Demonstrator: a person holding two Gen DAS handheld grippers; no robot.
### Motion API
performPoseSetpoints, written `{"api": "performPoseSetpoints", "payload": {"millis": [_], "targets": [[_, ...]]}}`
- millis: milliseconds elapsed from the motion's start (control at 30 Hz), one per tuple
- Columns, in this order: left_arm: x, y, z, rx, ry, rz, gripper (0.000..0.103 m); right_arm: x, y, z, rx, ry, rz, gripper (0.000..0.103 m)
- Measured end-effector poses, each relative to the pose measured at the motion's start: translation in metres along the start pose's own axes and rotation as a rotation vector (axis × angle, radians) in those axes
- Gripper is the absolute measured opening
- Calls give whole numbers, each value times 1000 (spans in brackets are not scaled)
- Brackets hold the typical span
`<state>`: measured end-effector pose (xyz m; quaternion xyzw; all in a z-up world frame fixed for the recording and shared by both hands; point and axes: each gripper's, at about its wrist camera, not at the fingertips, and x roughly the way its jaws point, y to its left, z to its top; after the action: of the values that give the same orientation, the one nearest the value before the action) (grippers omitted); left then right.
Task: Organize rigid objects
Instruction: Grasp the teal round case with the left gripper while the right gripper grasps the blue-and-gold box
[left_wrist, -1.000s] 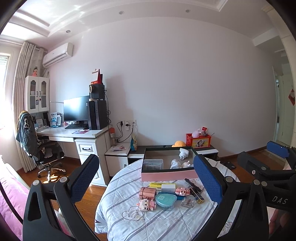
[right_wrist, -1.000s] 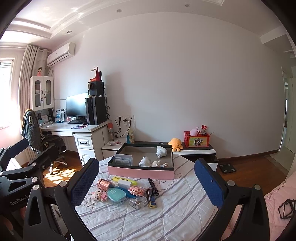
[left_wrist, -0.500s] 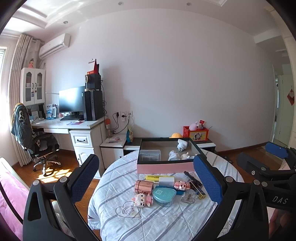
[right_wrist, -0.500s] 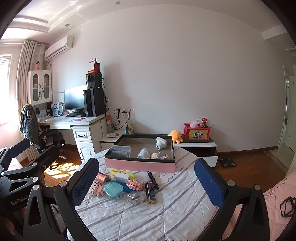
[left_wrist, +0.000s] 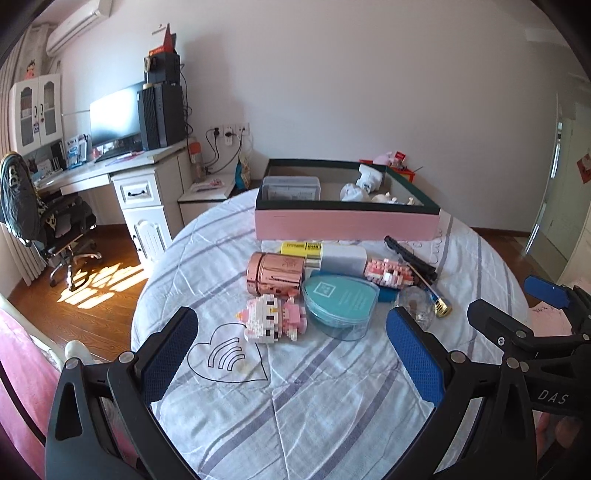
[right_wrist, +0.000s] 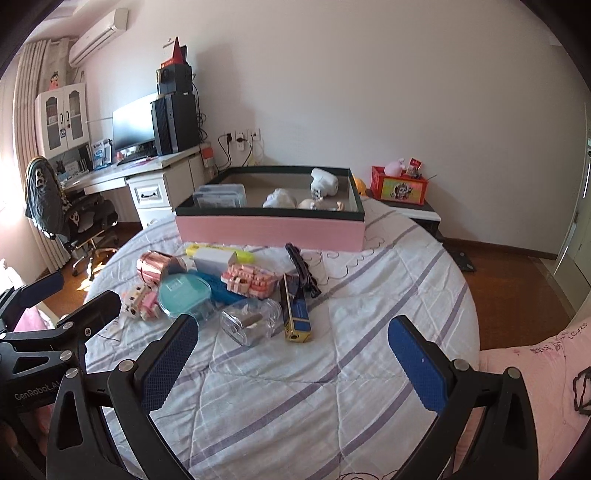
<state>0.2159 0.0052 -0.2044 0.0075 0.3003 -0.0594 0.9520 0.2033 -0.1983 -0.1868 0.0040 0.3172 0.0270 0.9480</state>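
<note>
Now both tools hang above the round table with its striped white cloth (left_wrist: 332, 406), empty. Left gripper (left_wrist: 291, 347) has its blue-padded fingers spread wide, over the pink-and-white brick-built cat figure (left_wrist: 271, 317). Right gripper (right_wrist: 293, 350) is spread wide too, in front of the clear plastic case (right_wrist: 251, 325) and the blue-and-gold slim box (right_wrist: 295, 312). Just beside the cat: a teal-lidded heart-shaped container (left_wrist: 340, 302) and a rose-gold metal tin (left_wrist: 275, 273). Behind the clutter sits the pink-walled, dark-rimmed tray (right_wrist: 269, 229), holding white figurines.
</note>
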Motion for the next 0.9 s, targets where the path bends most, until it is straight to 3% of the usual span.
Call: {"api": "performPoseSetpoints", "payload": {"millis": [267, 600, 633, 700, 733, 900], "targets": [[45, -10, -3, 20, 72, -28, 103, 38, -14, -9, 26, 80, -11, 103], [84, -41, 9, 146, 116, -16, 103, 57, -31, -10, 47, 112, -16, 103], [88, -43, 11, 154, 122, -17, 102, 60, -33, -9, 50, 117, -16, 103], [93, -48, 13, 180, 129, -16, 88, 64, -35, -9, 56, 122, -15, 103], [95, -50, 13, 186, 140, -44, 76, 65, -35, -8, 57, 124, -16, 103], [88, -44, 11, 162, 122, -84, 76, 71, -37, -2, 54, 139, -19, 103]]}}
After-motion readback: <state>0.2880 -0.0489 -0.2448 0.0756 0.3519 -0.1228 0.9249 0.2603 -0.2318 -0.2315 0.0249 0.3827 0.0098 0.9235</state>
